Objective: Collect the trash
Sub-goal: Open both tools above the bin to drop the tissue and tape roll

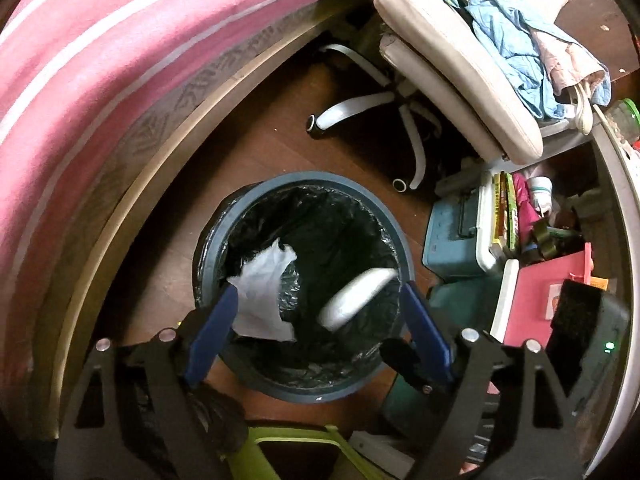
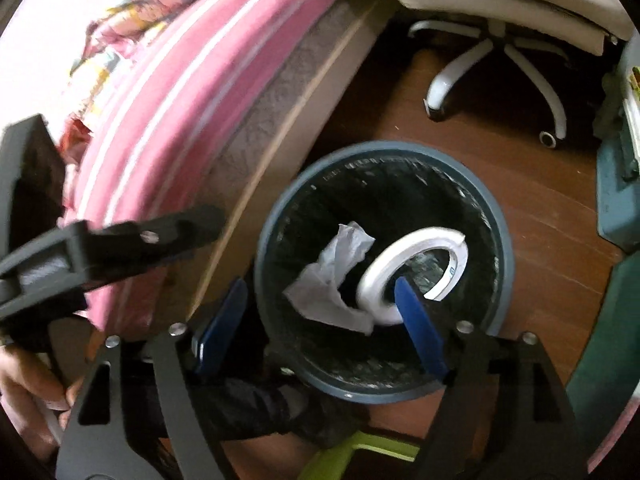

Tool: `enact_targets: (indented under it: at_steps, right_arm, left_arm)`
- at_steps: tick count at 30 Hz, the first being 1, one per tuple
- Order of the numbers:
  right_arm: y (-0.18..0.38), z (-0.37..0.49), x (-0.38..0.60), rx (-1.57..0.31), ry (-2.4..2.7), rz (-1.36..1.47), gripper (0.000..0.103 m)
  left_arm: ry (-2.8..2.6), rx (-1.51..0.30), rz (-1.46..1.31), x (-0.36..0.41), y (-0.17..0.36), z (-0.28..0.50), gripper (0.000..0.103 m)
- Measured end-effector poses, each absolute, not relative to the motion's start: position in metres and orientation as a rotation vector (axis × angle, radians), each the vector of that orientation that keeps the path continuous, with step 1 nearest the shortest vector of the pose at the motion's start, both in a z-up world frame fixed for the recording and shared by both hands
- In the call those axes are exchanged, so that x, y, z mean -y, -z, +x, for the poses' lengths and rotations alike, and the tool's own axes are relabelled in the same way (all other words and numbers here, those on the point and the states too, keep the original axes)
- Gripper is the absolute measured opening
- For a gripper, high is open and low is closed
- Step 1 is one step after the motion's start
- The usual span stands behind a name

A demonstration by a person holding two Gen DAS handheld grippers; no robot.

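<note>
Both grippers point down over the bin (image 1: 304,184), fingers spread wide.

Left gripper (image 1: 318,298): fingers open, nothing clamped between them. The tissue (image 1: 262,292) lies against the inner side of the finger at lower left of the frame; I cannot tell whether it touches. A blurred white ring (image 1: 356,294) shows at centre-right, over the bin's mouth, apart from both fingers.

Right gripper (image 2: 318,294): fingers open. In this view the ring (image 2: 412,268) sits at centre frame above the liner (image 2: 404,200), its lower edge just at the tip of the right-hand finger; contact cannot be told. The tissue (image 2: 334,276) is just left of the ring, overlapping its lower rim.

Bin: dark blue-grey, round, black plastic liner inside. It stands on the wood floor (image 1: 256,128) beside the bed (image 1: 100,72), centre of both frames.

The left gripper's black frame enters at left of the right wrist view.
</note>
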State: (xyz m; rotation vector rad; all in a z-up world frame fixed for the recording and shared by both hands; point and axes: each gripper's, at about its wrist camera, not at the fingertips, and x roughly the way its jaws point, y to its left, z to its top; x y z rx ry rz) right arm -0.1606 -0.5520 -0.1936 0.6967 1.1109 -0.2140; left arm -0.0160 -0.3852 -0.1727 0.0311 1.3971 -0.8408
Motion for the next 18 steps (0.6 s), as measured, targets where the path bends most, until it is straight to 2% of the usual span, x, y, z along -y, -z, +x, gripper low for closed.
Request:
enact_targets:
  at_steps: [6, 11, 15, 18]
  right_arm:
    - [0.206, -0.161, 0.549, -1.218, 0.267, 0.643, 0.080]
    - [0.193, -0.161, 0.545, -1.177, 0.251, 0.652, 0.080]
    - [0.156, -0.150, 0.530, -1.081, 0.197, 0.607, 0.080]
    - [0.117, -0.139, 0.512, -0.996, 0.139, 0.550, 0.085]
  left_arm:
    - [0.825, -1.372, 0.016, 0.373, 0.165, -0.015, 0.082]
    - [0.784, -1.359, -0.020, 0.361, 0.159, -0.009, 0.082]
    - [0.731, -1.315, -0.069, 0.343, 0.139, -0.005, 0.082]
    - [0.713, -1.236, -0.127, 0.322, 0.108, -0.005, 0.089]
